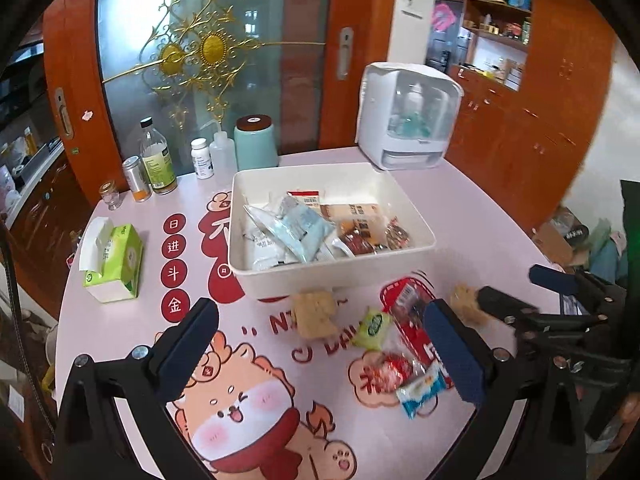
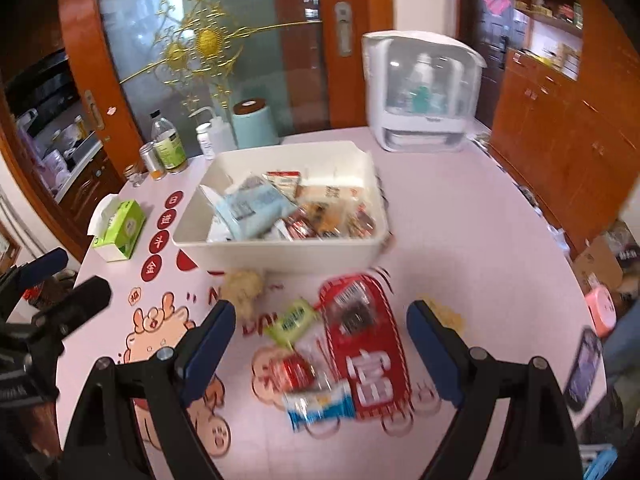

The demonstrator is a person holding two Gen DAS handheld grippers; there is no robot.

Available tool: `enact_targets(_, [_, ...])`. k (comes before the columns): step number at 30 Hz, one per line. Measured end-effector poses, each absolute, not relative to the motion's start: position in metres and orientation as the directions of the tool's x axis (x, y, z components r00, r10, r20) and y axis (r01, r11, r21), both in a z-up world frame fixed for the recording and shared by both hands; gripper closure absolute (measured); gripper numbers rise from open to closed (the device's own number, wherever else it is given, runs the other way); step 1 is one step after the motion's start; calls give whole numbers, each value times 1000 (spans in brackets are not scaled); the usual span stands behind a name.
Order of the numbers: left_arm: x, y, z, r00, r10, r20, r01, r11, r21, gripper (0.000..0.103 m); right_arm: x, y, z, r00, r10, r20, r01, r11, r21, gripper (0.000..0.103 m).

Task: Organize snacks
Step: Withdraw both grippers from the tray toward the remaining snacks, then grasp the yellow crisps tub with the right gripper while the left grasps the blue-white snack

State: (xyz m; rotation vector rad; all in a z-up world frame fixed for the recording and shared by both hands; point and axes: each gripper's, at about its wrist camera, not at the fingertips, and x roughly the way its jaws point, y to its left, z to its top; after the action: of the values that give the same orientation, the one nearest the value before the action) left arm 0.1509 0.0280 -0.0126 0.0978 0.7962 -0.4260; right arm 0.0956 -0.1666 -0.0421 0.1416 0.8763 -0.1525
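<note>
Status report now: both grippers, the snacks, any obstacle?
Left gripper open, empty. Right gripper open, empty. White bin part filled; loose snacks on table before it. Nothing blocks.

Smooth, faintly glossy pink printed counter [image 1: 472,216]. Matt white plastic rectangular bin [image 1: 320,268], opaque walls. Inside it, crinkled glossy film snack packets [image 1: 304,228]. Loose green shiny foil-wrapped sweet [image 1: 374,326]; glossy red plastic snack packet [image 2: 360,344]. Rough, crumbly beige puffed cake [image 1: 314,314]. Green paper tissue box [image 1: 116,258], soft white tissue. Varnished glossy orange-brown wooden cabinets [image 1: 532,128]. Left gripper [image 1: 320,344]: matt black frame, textured blue pads, bare metal screws.
</note>
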Motion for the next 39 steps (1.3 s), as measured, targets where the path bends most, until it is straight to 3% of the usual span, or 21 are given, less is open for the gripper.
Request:
enact_targets(7, [130, 41, -22, 613, -333, -716, 402, 912, -80, 1, 46, -197, -45, 592, -127, -796, 277, 959, 53, 15])
enact_targets(14, [129, 24, -60, 564, -238, -791, 336, 941, -44, 1, 46, -242, -73, 531, -141, -836, 272, 962, 10, 15])
enact_targets(23, [123, -48, -132, 401, -156, -903, 216, 974, -72, 1, 84, -307, -126, 461, -23, -887, 97, 995, 24, 15])
enact_targets(39, [130, -113, -220, 210, -129, -969, -15, 991, -135, 1, 158, -329, -201, 343, 130, -930, -226, 973, 53, 15])
